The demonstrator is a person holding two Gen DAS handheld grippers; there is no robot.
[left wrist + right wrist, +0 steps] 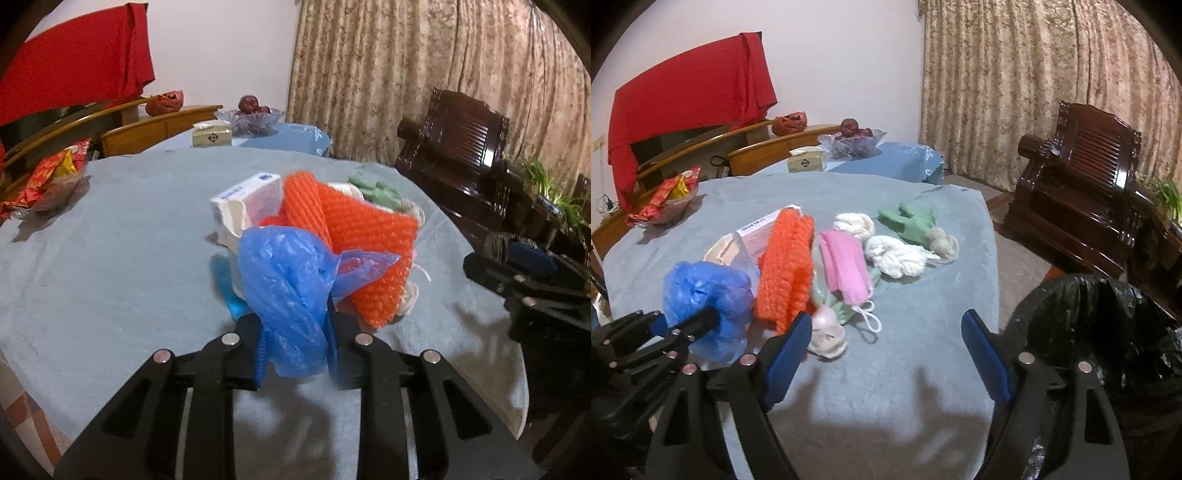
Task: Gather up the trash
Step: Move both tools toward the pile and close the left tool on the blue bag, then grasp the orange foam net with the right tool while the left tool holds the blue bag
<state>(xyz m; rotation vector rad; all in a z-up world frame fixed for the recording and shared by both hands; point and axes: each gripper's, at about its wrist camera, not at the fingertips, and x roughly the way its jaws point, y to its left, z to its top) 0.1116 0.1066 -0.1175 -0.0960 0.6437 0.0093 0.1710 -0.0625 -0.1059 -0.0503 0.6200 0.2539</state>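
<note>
Here the left gripper (295, 354) is clamped on a crumpled blue plastic bag (288, 291), which bulges up and forward out of the narrow gap between its two fingers at lower centre of the left wrist view. The bag appears raised off the grey tablecloth (110, 258), presumably so that it can be carried clear of the remaining litter rather than dragged through it. Directly behind the bag, at frame centre, stand the orange foam netting (362, 251) and a small white carton (243, 199), neither of which lies between the jaws.

In the right wrist view the right gripper (886, 354) is held with its blue-padded fingers wide apart and nothing between them, at bottom centre of the frame. The same bag appears at lower left of this view, gripped by the other tool. The rest of the trash lies spread across the middle of the frame: the netting, a pink face mask (846, 266), white wads of tissue (897, 254) and a green glove (912, 221). A bin lined with a black bag (1100, 325) occupies the lower right, just beside the table edge, a plausible destination for each piece. Judged from this layout, collection has barely started, since most items rest on the cloth.
</note>
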